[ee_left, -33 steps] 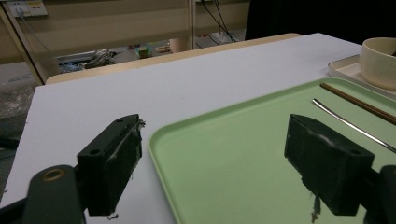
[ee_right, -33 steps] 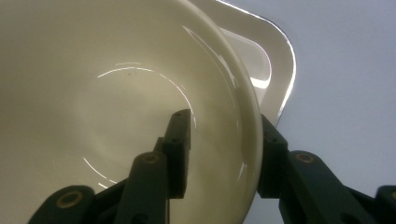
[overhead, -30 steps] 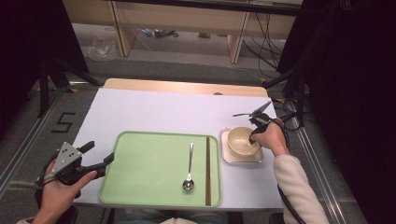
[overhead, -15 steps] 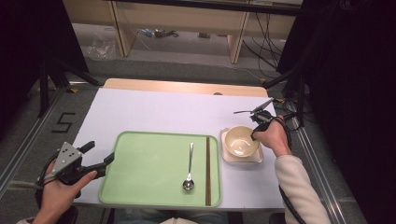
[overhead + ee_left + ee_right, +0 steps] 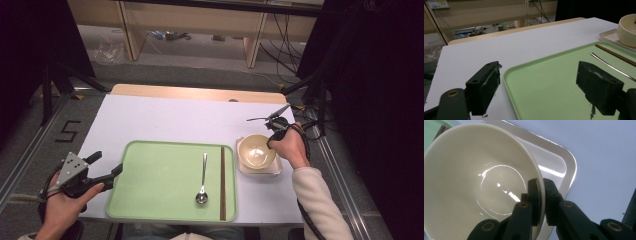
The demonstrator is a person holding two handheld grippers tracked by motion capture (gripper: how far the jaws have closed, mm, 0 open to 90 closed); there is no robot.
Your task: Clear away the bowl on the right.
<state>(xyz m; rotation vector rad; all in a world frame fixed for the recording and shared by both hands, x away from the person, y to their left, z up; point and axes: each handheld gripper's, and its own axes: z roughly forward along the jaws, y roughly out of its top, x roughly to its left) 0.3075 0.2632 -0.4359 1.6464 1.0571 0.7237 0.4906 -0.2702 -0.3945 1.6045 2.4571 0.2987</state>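
A cream bowl (image 5: 256, 151) (image 5: 474, 182) hangs tilted just over a small square white plate (image 5: 274, 171) (image 5: 560, 162) at the table's right. My right gripper (image 5: 270, 145) (image 5: 541, 192) has just been closing and is shut on the bowl's near rim, one jaw inside and one outside. My left gripper (image 5: 107, 163) (image 5: 539, 85) stands open at the left edge of a green tray (image 5: 160, 175) (image 5: 544, 72), one jaw over the tray and one beside it, with nothing held. The bowl (image 5: 627, 30) also appears far right in the left gripper view.
On the tray lie a metal spoon (image 5: 203, 180) (image 5: 611, 66) and a thin brown stick (image 5: 222, 182) (image 5: 616, 53) near its right side. The white tabletop (image 5: 190, 120) stretches bare behind the tray. Dark frame posts and cables stand at both sides.
The right gripper's jaws closed on the bowl's rim and the hand rose a little, lifting the bowl off the plate. The left hand kept still.
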